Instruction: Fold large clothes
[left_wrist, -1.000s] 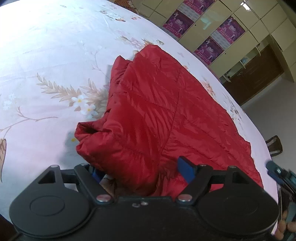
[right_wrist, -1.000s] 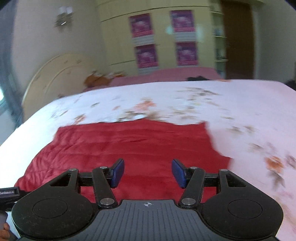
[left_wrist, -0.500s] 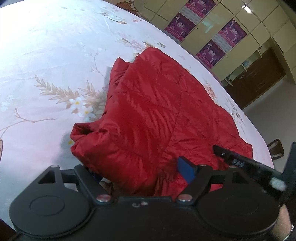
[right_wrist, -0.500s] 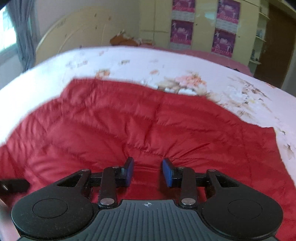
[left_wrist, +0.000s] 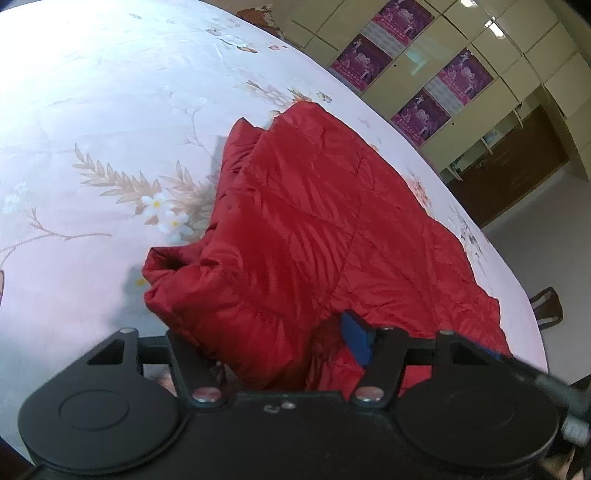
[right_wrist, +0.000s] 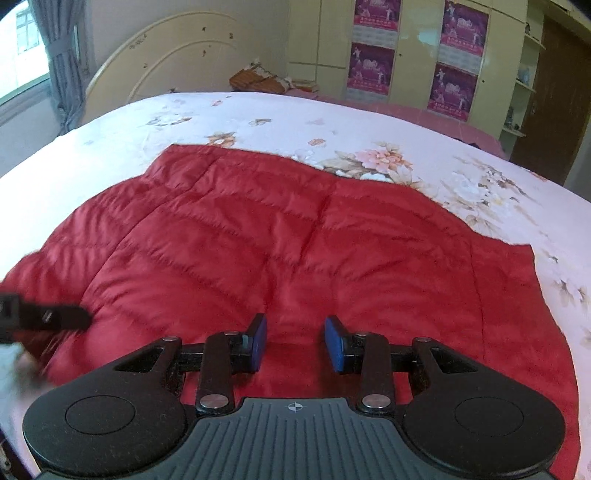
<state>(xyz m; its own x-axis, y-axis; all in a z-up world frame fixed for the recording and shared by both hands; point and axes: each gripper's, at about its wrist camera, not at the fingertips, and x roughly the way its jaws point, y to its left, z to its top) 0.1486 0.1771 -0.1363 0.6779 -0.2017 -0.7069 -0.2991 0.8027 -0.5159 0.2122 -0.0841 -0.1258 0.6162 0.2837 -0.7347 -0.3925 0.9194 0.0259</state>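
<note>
L tool (left_wrist: 280, 354), seen in the left wrist view: its jaws had just been closing, w/ a thick fold of the red quilted puffer jacket (left_wrist: 303, 229) bunched between them. Only the R blue pad (left_wrist: 356, 341) showed, at lower centre; the other was buried under fabric, so whether the pads actually pressed the cloth couldn't be told. From there the jacket ran up and right across the frame, a sleeve opening gaping at centre left, the far hem toward the right edge. It lay on the white floral bedsheet (left_wrist: 110, 110), which filled the upper left.

R tool (right_wrist: 295, 343), in the right wrist view: jaws partly spread, a clear gap between the two blue pads (right_wrist: 258, 341), nothing pinched. They had just been closing, then stopped. The pads sat low over the jacket (right_wrist: 277, 236) at lower centre of the frame; contact w/ the fabric unclear. The jacket spread flat across the middle, sheet (right_wrist: 480, 177) beyond it toward the top and right. A dark blurred piece of the L tool (right_wrist: 44, 317) poked in at the left edge.

Background: cream curved headboard (right_wrist: 166, 62) upper left, pale yellow cabinets w/ purple posters (right_wrist: 458, 26) upper right.
</note>
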